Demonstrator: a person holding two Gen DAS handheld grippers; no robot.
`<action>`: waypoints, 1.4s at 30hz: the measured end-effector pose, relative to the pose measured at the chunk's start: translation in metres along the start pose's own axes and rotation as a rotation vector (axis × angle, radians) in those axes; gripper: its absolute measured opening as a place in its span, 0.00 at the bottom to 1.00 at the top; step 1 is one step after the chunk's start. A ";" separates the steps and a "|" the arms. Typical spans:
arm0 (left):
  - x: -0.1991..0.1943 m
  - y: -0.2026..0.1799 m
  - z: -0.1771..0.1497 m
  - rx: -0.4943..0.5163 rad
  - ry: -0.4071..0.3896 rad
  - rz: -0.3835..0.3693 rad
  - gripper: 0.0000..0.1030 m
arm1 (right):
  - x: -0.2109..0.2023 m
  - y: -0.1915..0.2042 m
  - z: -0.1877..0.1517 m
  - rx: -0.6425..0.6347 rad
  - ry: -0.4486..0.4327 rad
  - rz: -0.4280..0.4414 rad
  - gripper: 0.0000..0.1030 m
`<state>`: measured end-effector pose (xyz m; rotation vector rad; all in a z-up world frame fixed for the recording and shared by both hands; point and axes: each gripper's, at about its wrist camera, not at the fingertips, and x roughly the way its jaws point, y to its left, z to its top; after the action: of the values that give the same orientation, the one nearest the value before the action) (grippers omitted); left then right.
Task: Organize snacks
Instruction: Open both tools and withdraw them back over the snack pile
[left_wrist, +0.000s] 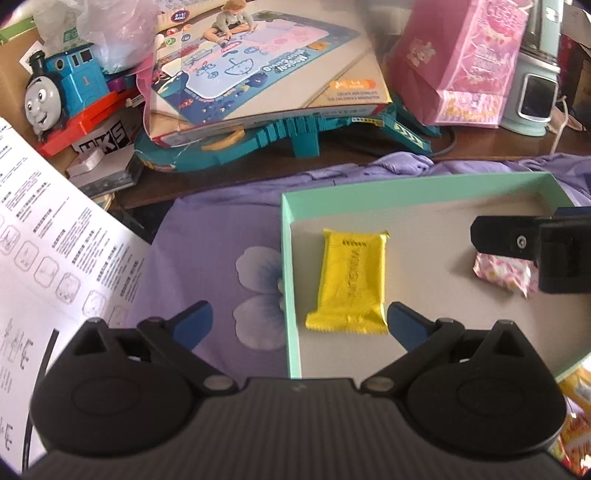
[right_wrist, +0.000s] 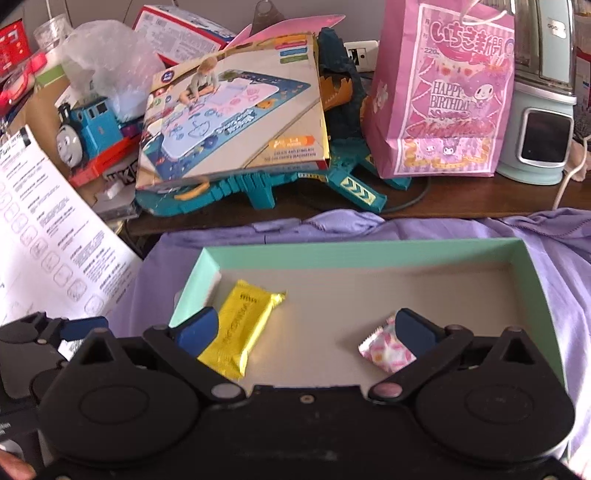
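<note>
While both sets of tongs hang over the shallow mint-green box (right_wrist: 369, 251), the two snacks already lie on its grey floor: the yellow packet (left_wrist: 352, 278) by the left wall, the small pink-and-white wrapped sweet (right_wrist: 386, 350) well apart from it towards the right. The left tongs (left_wrist: 299, 325) are spread wide with nothing pinched; one blue fingertip (left_wrist: 194, 321) sits over the purple flowered cloth (left_wrist: 221, 251) outside the box, the other just beside the yellow packet's lower corner. The right tongs (right_wrist: 306, 332) gape just as wide and are empty too, though the right wrist view puts one fingertip in front of the packet's edge and the other in front of the sweet, and I can't say whether either actually touches.

So where's the danger? Those wide fingertips sit low near light wrappers. Pull away carelessly and a tip could snag the crinkled seam and drag the sweet or packet across the floor, perhaps over the low wall. The left tongs straddle the box wall itself; a knock there would likely shove the whole box on that slippery-looking cloth. More bright wrappers (left_wrist: 576, 424) show past the box's near right corner, too blurred to identify, and the two tongs could easily collide in that space.
</note>
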<state>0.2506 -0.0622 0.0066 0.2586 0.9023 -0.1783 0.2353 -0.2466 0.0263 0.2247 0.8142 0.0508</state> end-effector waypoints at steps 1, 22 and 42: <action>-0.005 0.000 -0.003 0.001 0.000 -0.002 1.00 | -0.005 0.000 -0.003 -0.003 0.001 -0.001 1.00; -0.087 -0.014 -0.139 0.039 0.095 -0.045 1.00 | -0.105 0.016 -0.128 -0.031 0.116 0.034 1.00; -0.083 -0.003 -0.203 0.007 0.158 -0.090 0.71 | -0.116 0.041 -0.230 -0.095 0.257 0.044 0.63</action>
<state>0.0469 -0.0016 -0.0487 0.2411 1.0714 -0.2468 -0.0099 -0.1805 -0.0345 0.1479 1.0604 0.1614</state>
